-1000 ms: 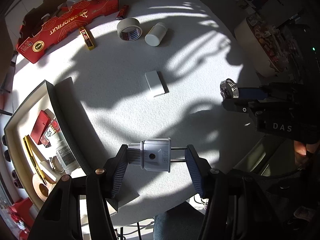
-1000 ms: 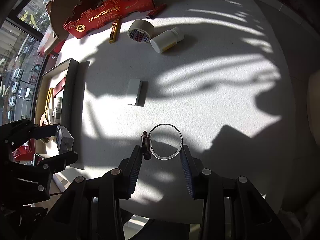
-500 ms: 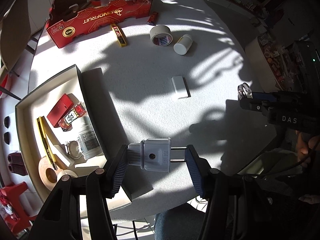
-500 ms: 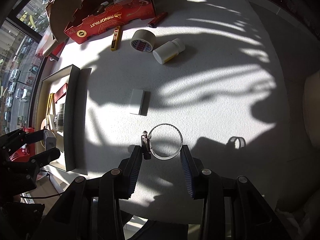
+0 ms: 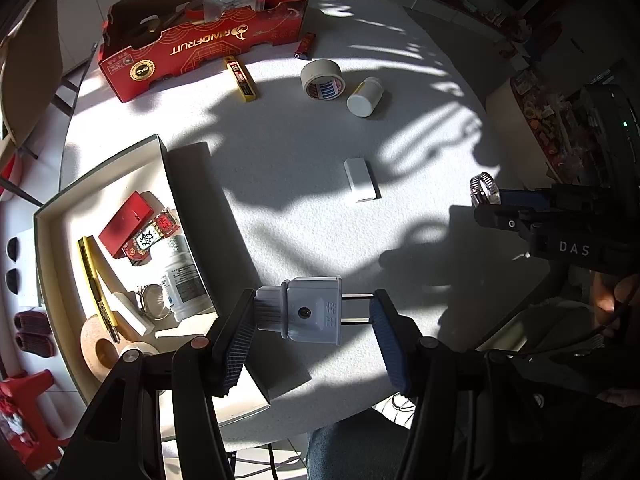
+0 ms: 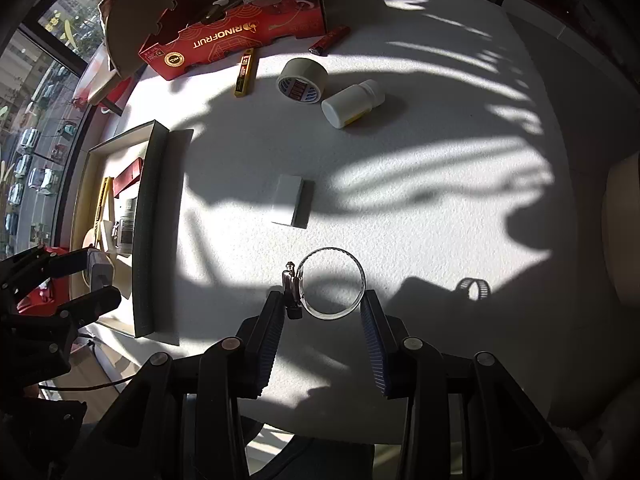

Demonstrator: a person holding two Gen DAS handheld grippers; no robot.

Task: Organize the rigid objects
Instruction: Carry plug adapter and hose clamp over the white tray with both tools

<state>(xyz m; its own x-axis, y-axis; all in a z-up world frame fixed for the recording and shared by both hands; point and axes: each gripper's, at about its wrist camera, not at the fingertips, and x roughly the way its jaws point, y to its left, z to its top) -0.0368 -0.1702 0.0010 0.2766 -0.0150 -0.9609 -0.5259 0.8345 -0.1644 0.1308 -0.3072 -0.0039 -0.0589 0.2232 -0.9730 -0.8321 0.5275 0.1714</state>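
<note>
My left gripper [image 5: 312, 316] hangs over the near edge of the surface [image 5: 304, 240], with the plug [image 5: 310, 314] between its pads. To its left the tray [image 5: 166, 168] lies on the surface, and inside it are a bottle [image 5: 184, 284], a watch [image 5: 154, 302], a flat case [image 5: 126, 222] and a pen [image 5: 96, 280]. My right gripper [image 6: 322, 308] is at the right, well apart, and the hose clamp [image 6: 332, 288] sits between its pads. Behind both, near the middle, lies a small block [image 5: 360, 179]. Farther back a tape roll [image 5: 322, 79] and a lying pill bottle [image 5: 365, 97] are side by side. The cardboard box [image 5: 200, 46] stands at the far left edge, a blade case [image 5: 240, 79] just before it, a lighter [image 5: 305, 46] at its right end.
</note>
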